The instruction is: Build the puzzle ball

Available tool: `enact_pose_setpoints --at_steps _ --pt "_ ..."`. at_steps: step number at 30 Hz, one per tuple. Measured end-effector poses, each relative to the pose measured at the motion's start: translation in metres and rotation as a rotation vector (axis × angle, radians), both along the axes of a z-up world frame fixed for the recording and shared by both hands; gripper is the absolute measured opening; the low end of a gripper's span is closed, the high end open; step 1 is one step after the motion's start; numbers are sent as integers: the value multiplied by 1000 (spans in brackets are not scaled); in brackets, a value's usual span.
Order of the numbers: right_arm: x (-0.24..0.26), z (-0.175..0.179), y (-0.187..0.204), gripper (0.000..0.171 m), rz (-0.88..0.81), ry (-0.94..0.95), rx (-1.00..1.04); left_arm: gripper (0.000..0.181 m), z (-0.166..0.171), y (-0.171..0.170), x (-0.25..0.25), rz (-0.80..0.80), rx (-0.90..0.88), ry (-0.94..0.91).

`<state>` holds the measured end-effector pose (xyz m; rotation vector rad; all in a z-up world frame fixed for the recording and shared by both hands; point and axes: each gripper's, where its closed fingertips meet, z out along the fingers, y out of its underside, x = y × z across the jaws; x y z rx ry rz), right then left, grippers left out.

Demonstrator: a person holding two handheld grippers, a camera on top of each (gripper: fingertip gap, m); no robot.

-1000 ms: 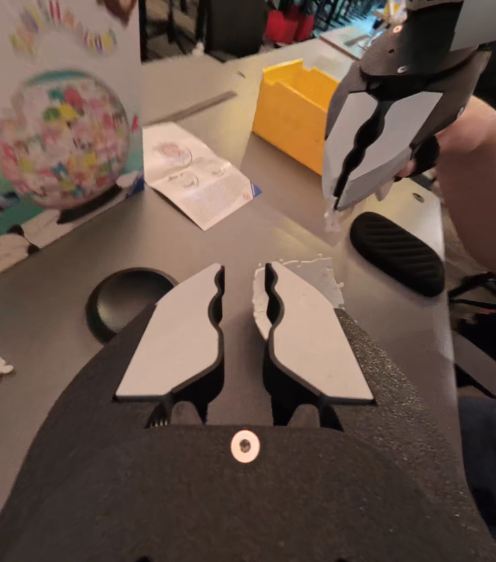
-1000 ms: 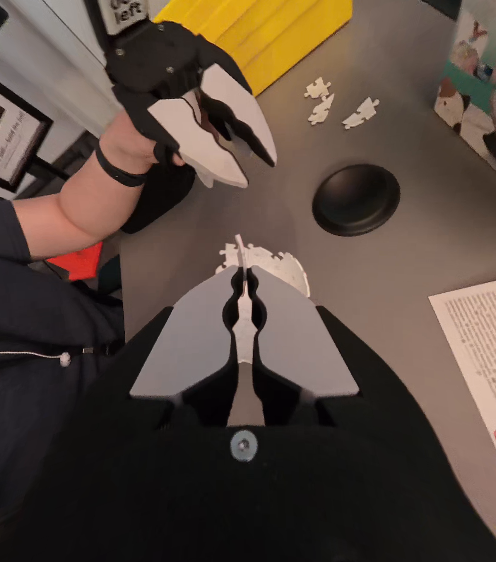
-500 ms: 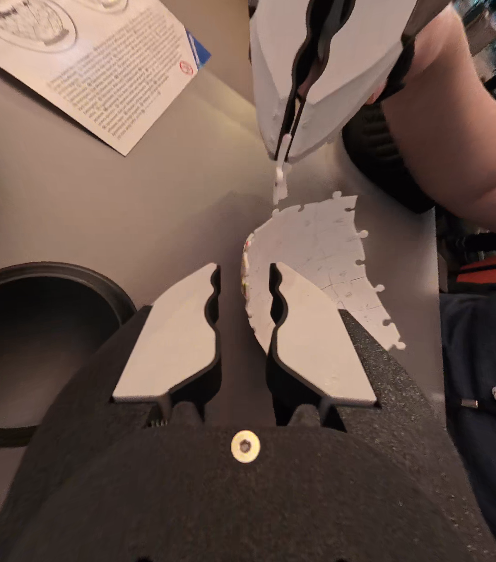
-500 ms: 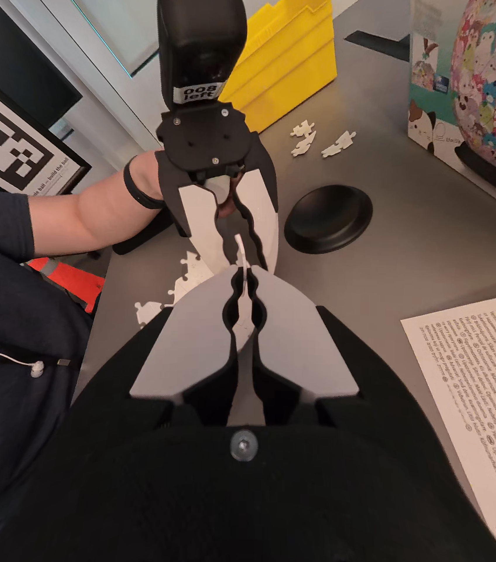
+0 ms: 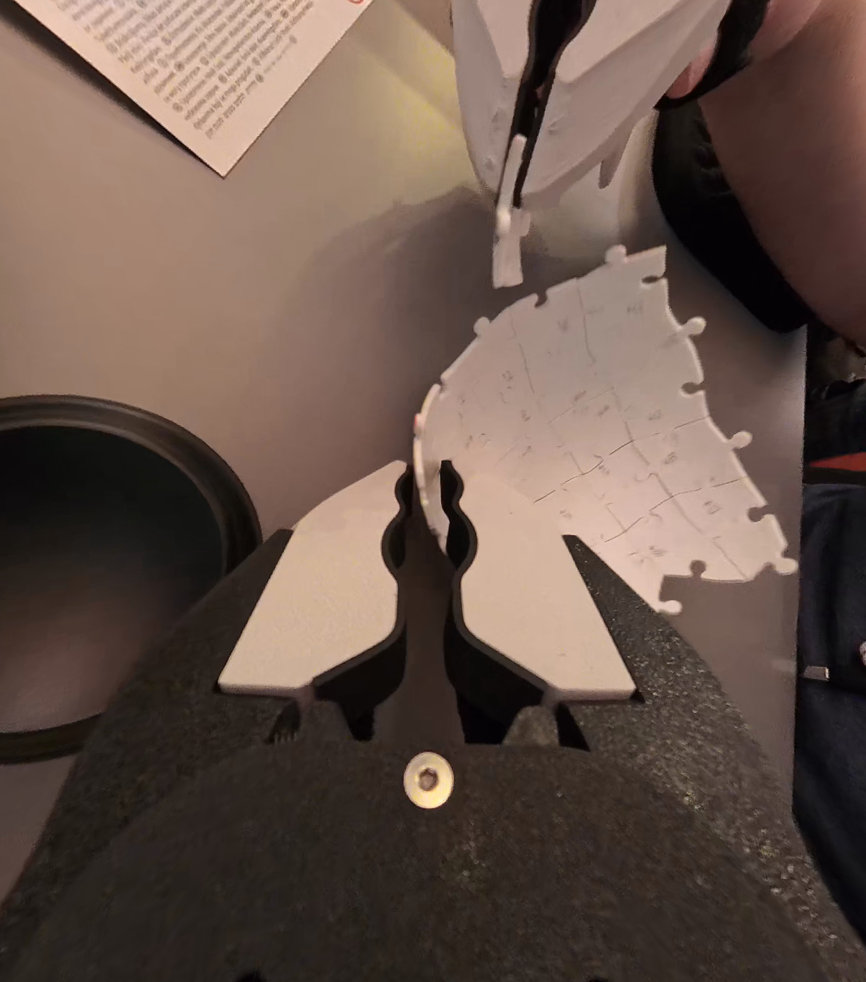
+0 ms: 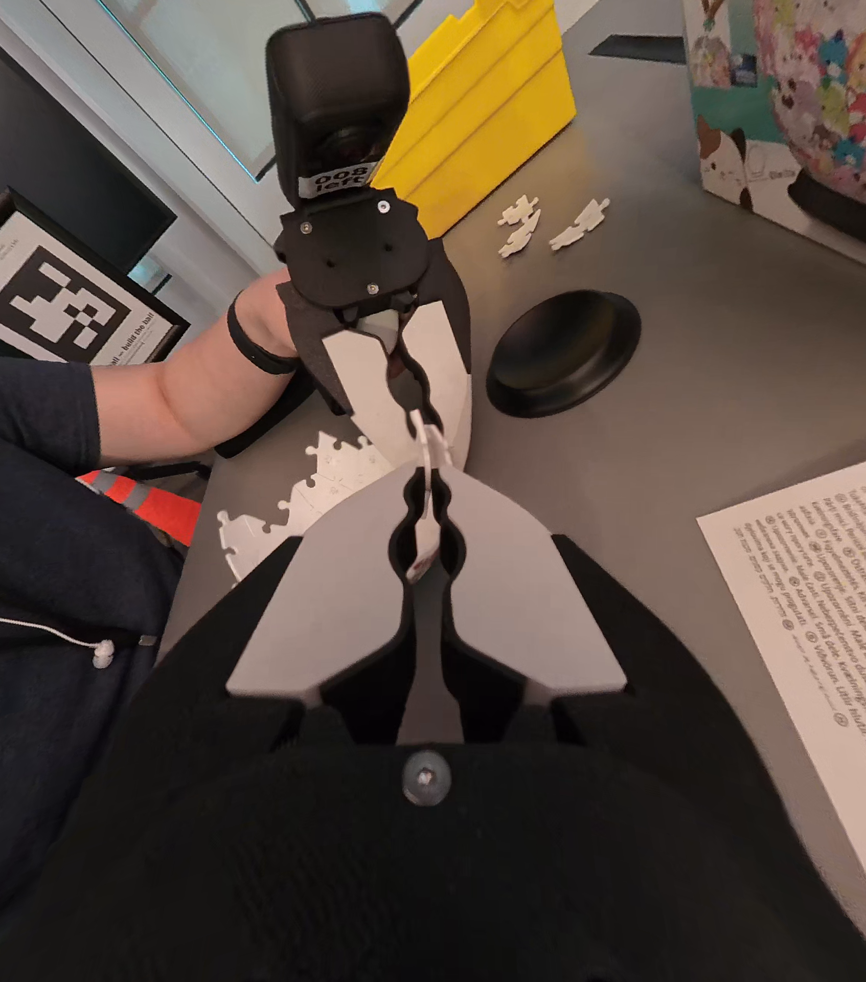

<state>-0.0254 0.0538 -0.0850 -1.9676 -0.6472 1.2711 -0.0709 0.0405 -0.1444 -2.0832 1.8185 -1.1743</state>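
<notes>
My left gripper (image 5: 426, 467) is now closing on the curved edge of the assembled shell (image 5: 595, 451); a second ago its fingers stood wide apart with the shell lying beside the right finger, and half a second ago the gap was still wide; now the rim sits between the tips with only slivers of space either side, so I judge the grip is forming but cannot tell that the pads truly bear on it. The shell, white inner face up, fans out past my left gripper's right finger and appears tilted up off the table (image 5: 154, 319), though I cannot see its underside.

My right gripper (image 6: 426, 478) is clamped on a single loose piece (image 6: 426, 451), held edge-on between the fingertips; it has travelled from well apart to just beyond the shell's far corner, the piece's free end hanging near the notched rim but not touching it.

For the ball this means the shell is about to be steadied, and the piece can be pressed in next; I judge alignment of tab and notch is what remains. The black stand (image 6: 563, 353) sits beyond my left finger, unused; spare pieces (image 6: 547, 226) lie farther off.
</notes>
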Motion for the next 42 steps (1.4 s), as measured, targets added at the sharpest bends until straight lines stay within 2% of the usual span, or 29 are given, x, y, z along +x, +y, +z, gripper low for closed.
enact_pose_setpoints --at_steps 3,6,11,15,18,20,22,24,26,27,30,33,38,42 --pt "-7 8 -7 3 47 -32 52 11 -3 2 -1 6 29 10" --pt "-1 7 -3 3 3 -200 74 11 -3 2 -1 2 28 6" --pt "35 -25 -1 3 -90 -314 -156 9 -2 1 -1 -8 18 0" --pt "47 -46 -10 3 -85 -355 -275 13 -5 2 -2 -12 34 13" --pt "57 -56 -6 22 -112 -428 -265 18 -6 5 -1 -6 52 7" --pt "63 -52 -2 21 -125 -466 -209 21 -5 8 1 -4 65 -7" --pt "61 -27 7 17 -130 -464 -47 22 -4 8 2 -13 69 -15" --pt "37 14 3 1 -20 -403 148 22 -4 8 3 -16 56 -13" --pt "-3 46 -20 1 232 -347 339 21 -5 8 5 -20 43 -11" --pt "-19 49 -32 1 359 -386 407 19 -5 9 6 -18 37 -13" --pt "-43 22 -46 1 689 -669 519 19 -4 9 10 -24 16 -22" --pt "-49 -3 -46 1 901 -831 530 20 -3 10 13 -32 5 -24" --pt "-40 -34 -25 1 1013 -1063 665 18 -4 10 15 -49 11 -11" --pt "-40 -43 -24 1 1039 -1092 755 18 -4 11 16 -41 7 -8"
